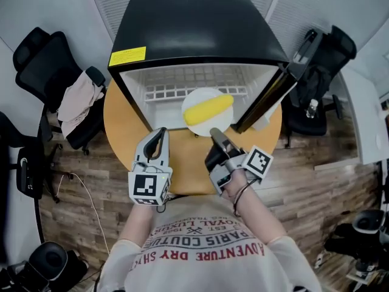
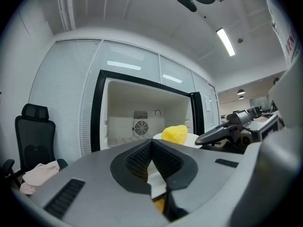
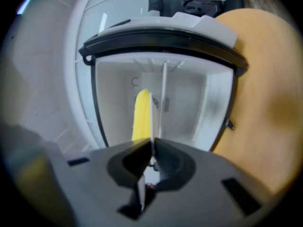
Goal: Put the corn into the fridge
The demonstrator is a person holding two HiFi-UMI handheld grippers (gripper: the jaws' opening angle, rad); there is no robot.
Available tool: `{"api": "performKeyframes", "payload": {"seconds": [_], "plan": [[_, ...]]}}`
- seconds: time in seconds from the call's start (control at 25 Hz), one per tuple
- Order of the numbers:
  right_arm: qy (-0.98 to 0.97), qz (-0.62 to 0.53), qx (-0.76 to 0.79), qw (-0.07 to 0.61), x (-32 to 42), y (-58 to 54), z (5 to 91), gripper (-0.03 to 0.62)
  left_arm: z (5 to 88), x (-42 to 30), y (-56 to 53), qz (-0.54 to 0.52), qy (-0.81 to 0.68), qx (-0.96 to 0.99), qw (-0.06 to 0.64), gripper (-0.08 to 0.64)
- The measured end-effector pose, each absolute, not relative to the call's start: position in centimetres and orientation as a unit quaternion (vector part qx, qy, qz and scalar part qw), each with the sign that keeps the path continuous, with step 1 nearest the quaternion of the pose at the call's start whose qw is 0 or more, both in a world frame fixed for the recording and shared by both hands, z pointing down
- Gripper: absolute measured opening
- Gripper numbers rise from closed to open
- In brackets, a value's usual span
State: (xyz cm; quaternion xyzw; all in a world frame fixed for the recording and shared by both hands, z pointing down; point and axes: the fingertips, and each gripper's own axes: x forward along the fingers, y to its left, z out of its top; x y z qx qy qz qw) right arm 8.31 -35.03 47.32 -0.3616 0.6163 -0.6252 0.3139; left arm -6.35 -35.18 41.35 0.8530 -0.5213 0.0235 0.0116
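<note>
My right claw (image 1: 214, 132) is clenched on the near rim of a round white plate (image 1: 197, 97). The task's thing, a yellow cob of corn (image 1: 208, 109), lies across that plate. I hold the plate level at the mouth of the small black fridge (image 1: 194, 29), which stands on the round wooden worktop (image 1: 124, 126). The fridge's black door (image 1: 267, 96) is swung wide to the right. As far as I can judge, the far edge of the plate has just reached the threshold of the white interior, while the near edge and my claw are outside, over the worktop. My left claw (image 1: 160, 134) is clenched too, with nothing between its jaws, and it hangs just to the left of the plate without touching it. So opening the fridge and picking up the load look done. The corn is at the door but not inside. What is left, I reckon, is to carry the plate deeper in, set it on the fridge floor or rack, let go, draw my claw out and shut the door. Clearance on the door side looks snug, so I would keep the plate centred.
</note>
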Motion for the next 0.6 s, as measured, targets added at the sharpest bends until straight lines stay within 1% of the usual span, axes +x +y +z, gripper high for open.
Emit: {"api": "performKeyframes", "payload": {"seconds": [0.28,0.6], "plan": [[0.615,-0.624,-0.369,0.310,6.4,-38.9,47.3,0.038,41.3,-7.7,-38.4,0.024,-0.514,0.858,0.009,0.025],[0.603,-0.633,-0.379,0.305,6.2,-41.7,48.3,0.038,42.2,-7.5,-39.6,0.046,-0.514,0.856,0.000,0.025]]}}
